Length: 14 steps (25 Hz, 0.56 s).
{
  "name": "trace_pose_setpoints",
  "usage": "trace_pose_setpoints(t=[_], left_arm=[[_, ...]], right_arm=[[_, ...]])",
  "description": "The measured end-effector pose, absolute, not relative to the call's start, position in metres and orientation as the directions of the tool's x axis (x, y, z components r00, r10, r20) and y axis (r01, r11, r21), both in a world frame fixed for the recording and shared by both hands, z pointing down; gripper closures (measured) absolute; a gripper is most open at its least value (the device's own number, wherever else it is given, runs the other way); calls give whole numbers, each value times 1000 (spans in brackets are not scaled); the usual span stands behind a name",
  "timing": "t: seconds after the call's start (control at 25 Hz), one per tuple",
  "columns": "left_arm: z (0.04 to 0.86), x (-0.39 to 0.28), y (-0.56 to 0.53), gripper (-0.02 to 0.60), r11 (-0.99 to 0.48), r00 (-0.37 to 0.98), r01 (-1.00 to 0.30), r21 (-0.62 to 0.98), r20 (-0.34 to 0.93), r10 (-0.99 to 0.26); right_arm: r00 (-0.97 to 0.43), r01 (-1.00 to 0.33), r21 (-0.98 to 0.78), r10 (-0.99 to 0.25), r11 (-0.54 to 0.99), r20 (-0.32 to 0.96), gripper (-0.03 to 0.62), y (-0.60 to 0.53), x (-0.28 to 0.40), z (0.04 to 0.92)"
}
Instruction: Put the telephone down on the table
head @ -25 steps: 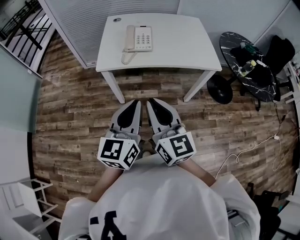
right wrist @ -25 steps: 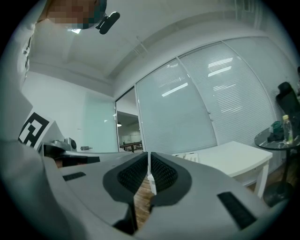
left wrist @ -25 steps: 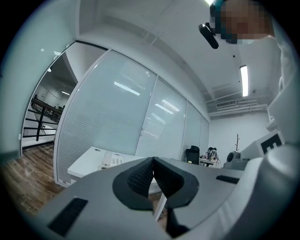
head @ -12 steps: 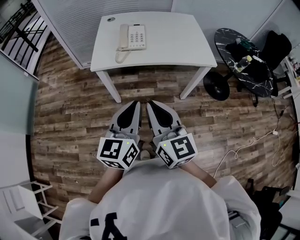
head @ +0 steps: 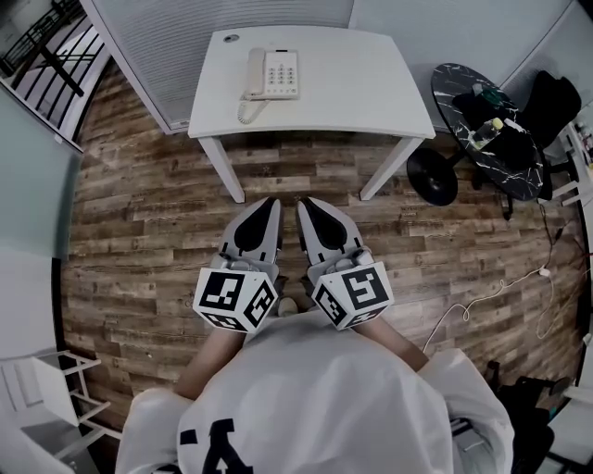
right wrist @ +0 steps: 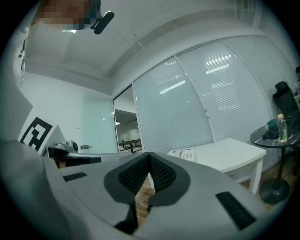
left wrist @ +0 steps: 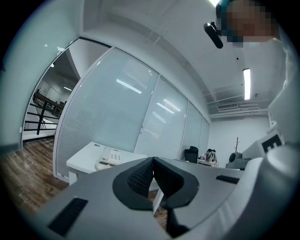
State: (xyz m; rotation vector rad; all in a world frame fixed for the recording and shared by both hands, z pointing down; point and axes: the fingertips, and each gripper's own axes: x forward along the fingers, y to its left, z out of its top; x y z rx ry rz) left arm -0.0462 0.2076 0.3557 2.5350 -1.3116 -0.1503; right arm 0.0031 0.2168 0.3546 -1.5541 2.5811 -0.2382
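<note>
A white desk telephone [head: 273,74] with its handset on the left and a coiled cord sits on the white table [head: 361,83], toward the table's left side. It also shows in the left gripper view as the telephone [left wrist: 110,156] and in the right gripper view as the telephone [right wrist: 185,154]. My left gripper [head: 274,205] and right gripper [head: 303,205] are held side by side close to my body, well short of the table, over the wooden floor. Both are shut with nothing between the jaws, tips pointing at the table.
A round dark marble side table [head: 491,125] with a bottle and dark items stands right of the white table. A black chair [head: 551,102] is behind it. A cable [head: 500,287] lies on the floor at right. Glass partition walls [head: 213,18] run behind the table.
The view shifted slightly left and back again; the grippers stay together in front of me. Nothing was taken hold of or let go.
</note>
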Motion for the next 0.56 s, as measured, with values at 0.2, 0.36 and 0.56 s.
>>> trace_pose_setpoints(t=[0.2, 0.36, 0.56], left_arm=[[356, -44, 209, 575, -556, 595, -769, 314, 34, -803], [355, -45, 208, 575, -557, 596, -767, 319, 32, -802], [358, -38, 212, 576, -577, 616, -756, 308, 38, -787]], right_arm=[[-462, -869, -192, -887, 456, -18, 568, 219, 3, 356], [-458, -871, -190, -889, 454, -22, 566, 220, 4, 354], [-450, -876, -185, -893, 446, -21, 567, 222, 7, 355]])
